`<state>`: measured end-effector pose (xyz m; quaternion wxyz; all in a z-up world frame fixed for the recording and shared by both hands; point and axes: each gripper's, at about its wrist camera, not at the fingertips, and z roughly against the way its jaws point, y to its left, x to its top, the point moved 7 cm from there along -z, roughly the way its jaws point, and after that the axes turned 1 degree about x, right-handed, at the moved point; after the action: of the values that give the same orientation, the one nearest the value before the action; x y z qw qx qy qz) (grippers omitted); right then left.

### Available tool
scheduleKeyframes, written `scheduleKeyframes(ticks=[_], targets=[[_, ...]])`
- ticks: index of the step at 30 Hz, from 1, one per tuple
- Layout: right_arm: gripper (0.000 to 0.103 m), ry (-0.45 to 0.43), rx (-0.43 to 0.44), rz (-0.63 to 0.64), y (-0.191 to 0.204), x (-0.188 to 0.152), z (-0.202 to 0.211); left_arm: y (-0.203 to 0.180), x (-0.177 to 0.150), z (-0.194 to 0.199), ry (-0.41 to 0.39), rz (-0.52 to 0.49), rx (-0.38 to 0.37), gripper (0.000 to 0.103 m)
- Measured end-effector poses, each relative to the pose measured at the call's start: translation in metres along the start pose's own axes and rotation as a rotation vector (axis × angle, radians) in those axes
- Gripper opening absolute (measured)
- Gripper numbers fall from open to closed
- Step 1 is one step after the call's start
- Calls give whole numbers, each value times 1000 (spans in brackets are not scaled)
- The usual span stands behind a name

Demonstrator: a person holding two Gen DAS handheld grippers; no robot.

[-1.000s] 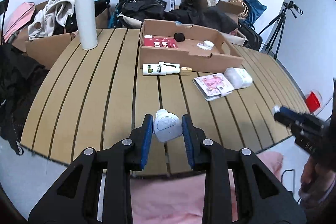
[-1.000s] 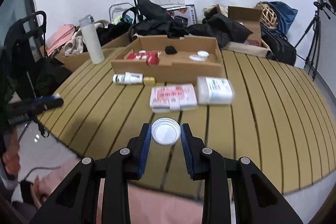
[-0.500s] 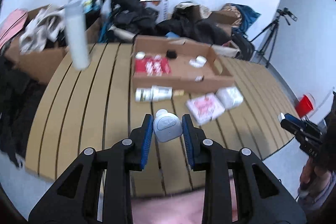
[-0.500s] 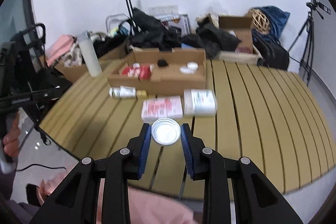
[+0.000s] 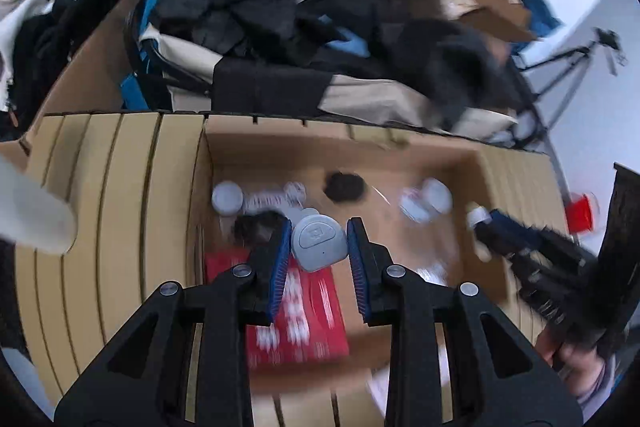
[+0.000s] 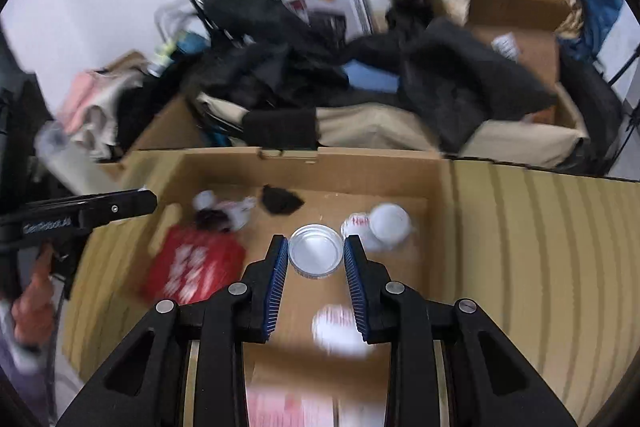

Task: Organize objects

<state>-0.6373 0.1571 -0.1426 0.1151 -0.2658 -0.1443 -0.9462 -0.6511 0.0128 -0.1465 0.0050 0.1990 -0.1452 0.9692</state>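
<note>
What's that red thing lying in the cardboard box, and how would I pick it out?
Find the open cardboard box on the slatted wooden table. The red packet lies flat on its floor at the left end. It is the only red item there, with white print; its neighbours are small white tubs and dark clumps.

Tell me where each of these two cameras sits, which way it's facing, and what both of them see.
Left wrist: sits on the left gripper, looks forward and down along its fingers into the cardboard box; they hold a grey oval device; the right gripper shows at right.
Right wrist: sits on the right gripper, looks down into the box; its fingers hold a round tin; the left gripper shows at left.
Both see the box, its red packet and the black clothing pile.
</note>
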Motion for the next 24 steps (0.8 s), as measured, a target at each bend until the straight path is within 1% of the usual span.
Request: scheduleKeyframes(ticks=[2, 3, 4, 5, 6, 7, 8, 9, 10, 11, 14, 16, 17, 20, 21, 22, 24], targets=[[32, 66, -25, -23, -3, 9, -41, 0, 4, -26, 52, 6, -7, 25], [32, 91, -19, -40, -3, 11, -57, 1, 6, -40, 79, 6, 1, 25], [32, 106, -6, -52, -3, 13, -68, 1, 8, -55, 90, -14, 17, 28], [33, 118, 8, -65, -3, 15, -79, 3, 9, -68, 90, -31, 59, 35], [39, 129, -10, -68, -4, 17, -91, 6, 8, -74, 79, -44, 102, 55], [48, 134, -36, -61, -6, 19, -97, 9, 9, -78, 56, -57, 127, 64], [70, 131, -55, -54, -9, 20, -102, 13, 11, -79, 30, -61, 149, 64], [85, 118, -67, -59, -12, 19, -106, 16, 11, -78, -21, -73, 170, 64], [85, 129, -36, -78, -13, 19, -107, 15, 10, -76, -55, -96, 169, 65], [85, 121, 17, -114, -14, 20, -107, 12, 7, -76, -71, -128, 174, 66], [85, 75, 20, -116, -16, 23, -100, 9, 6, -81, -39, -175, 194, 70], [85, 71, 20, -131, -19, 22, -100, 3, 1, -83, -20, -202, 168, 84], [85, 72, 22, -135, -19, 22, -100, -2, -1, -85, -13, -218, 158, 87], [85, 67, -2, -126, -19, 20, -97, -8, -4, -83, -25, -241, 150, 87], [85, 63, -8, -119, -18, 20, -95, -7, -4, -76, -40, -232, 155, 87], [85, 60, -12, -111, -17, 19, -92, -5, -5, -68, -38, -217, 167, 87], [85, 47, 3, -117, -14, 20, -76, -9, -5, -49, -29, -212, 147, 87]])
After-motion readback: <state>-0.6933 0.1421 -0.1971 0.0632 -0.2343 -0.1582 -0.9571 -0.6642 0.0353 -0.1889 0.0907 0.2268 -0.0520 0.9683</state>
